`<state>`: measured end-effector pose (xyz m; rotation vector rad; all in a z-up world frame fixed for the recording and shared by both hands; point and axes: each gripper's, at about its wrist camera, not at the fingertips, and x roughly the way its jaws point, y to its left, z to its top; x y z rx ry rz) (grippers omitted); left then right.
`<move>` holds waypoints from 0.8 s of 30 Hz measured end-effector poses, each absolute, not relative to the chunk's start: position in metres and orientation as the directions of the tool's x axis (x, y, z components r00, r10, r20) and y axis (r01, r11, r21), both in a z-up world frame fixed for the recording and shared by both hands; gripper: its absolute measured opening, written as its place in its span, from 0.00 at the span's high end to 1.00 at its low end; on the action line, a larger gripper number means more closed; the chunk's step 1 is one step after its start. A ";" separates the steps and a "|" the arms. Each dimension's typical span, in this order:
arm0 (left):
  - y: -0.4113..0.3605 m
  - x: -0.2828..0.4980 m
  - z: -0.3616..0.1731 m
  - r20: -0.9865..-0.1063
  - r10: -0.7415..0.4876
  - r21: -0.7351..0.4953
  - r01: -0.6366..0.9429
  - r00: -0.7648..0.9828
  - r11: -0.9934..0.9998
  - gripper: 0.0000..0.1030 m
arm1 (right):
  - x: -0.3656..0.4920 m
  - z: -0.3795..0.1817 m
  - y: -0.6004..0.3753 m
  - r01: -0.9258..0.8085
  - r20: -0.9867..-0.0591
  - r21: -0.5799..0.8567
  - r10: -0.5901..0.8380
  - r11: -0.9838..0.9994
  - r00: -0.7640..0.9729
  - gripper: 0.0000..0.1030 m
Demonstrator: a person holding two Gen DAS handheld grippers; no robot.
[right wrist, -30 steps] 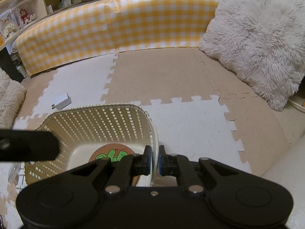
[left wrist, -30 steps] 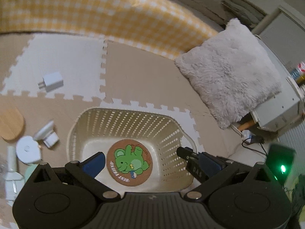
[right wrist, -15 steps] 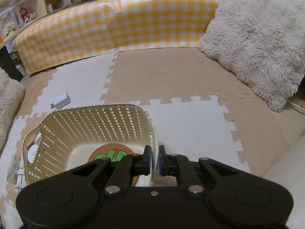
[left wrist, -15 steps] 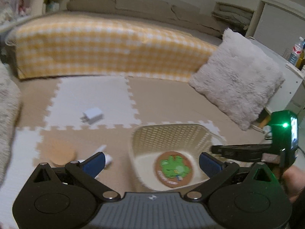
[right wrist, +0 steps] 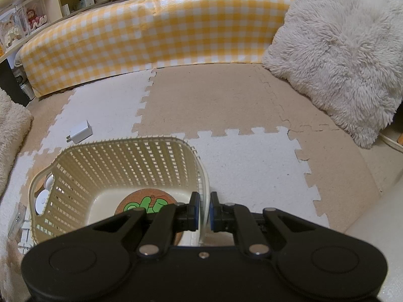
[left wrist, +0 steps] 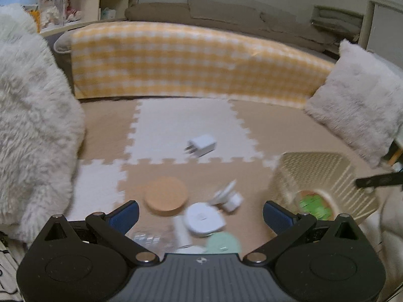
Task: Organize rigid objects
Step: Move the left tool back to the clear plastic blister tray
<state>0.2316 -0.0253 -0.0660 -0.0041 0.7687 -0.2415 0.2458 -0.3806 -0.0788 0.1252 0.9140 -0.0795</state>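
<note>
A cream lattice basket (right wrist: 121, 161) stands on the foam floor mat and holds a cork coaster with a green bear (right wrist: 144, 205). My right gripper (right wrist: 204, 207) is shut on the basket's near right wall. In the left wrist view the basket (left wrist: 325, 176) lies at the right. My left gripper (left wrist: 200, 215) is open and empty above a cluster of small things: a plain cork coaster (left wrist: 165, 196), a round white device (left wrist: 203, 219), a mint-green piece (left wrist: 223, 242) and a small white adapter (left wrist: 230, 197). A white charger plug (left wrist: 202, 145) lies farther off on a white tile.
A yellow checked cushion edge (left wrist: 191, 65) runs along the back. One fluffy white pillow (left wrist: 32, 115) is at the left, another (right wrist: 337, 47) at the right. Shelves (right wrist: 27, 12) with boxed dolls stand behind at the left. The charger plug (right wrist: 80, 132) lies left of the basket.
My left gripper has swung away from above the basket to the left, and now faces the loose things on the mat. The right gripper has kept still on the basket wall.
</note>
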 end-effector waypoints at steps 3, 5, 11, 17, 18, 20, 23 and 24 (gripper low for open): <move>-0.012 0.236 -0.078 -0.705 -0.198 -0.053 0.228 0.681 0.972 0.00 | 0.246 -0.079 -0.380 0.122 -0.793 0.073 -0.016 0.990 0.608 0.92; -0.004 0.241 -0.086 -0.714 -0.199 -0.039 0.245 0.672 0.969 0.00 | 0.246 -0.079 -0.381 0.121 -0.793 0.072 -0.017 0.990 0.608 0.91; 0.019 0.256 -0.109 -0.777 -0.230 -0.077 0.274 0.586 0.959 0.00 | 0.245 -0.079 -0.380 0.121 -0.794 0.068 -0.019 0.990 0.608 0.91; 0.031 0.265 -0.125 -0.817 -0.294 -0.173 0.275 0.496 0.946 0.00 | 0.245 -0.078 -0.379 0.120 -0.794 0.066 -0.021 0.991 0.608 0.91; 0.032 0.266 -0.127 -0.821 -0.297 -0.182 0.270 0.488 0.946 0.00 | 0.245 -0.078 -0.379 0.120 -0.794 0.066 -0.021 0.991 0.608 0.91; 0.034 0.269 -0.132 -0.831 -0.305 -0.202 0.259 0.464 0.945 0.00 | 0.245 -0.078 -0.379 0.120 -0.794 0.066 -0.021 0.991 0.608 0.91; 0.040 0.277 -0.142 -0.846 -0.319 -0.245 0.220 0.426 0.944 0.00 | 0.245 -0.078 -0.379 0.120 -0.794 0.066 -0.021 0.991 0.608 0.91; 0.043 0.280 -0.145 -0.849 -0.322 -0.257 0.205 0.419 0.944 0.00 | 0.245 -0.078 -0.379 0.120 -0.794 0.066 -0.021 0.991 0.608 0.91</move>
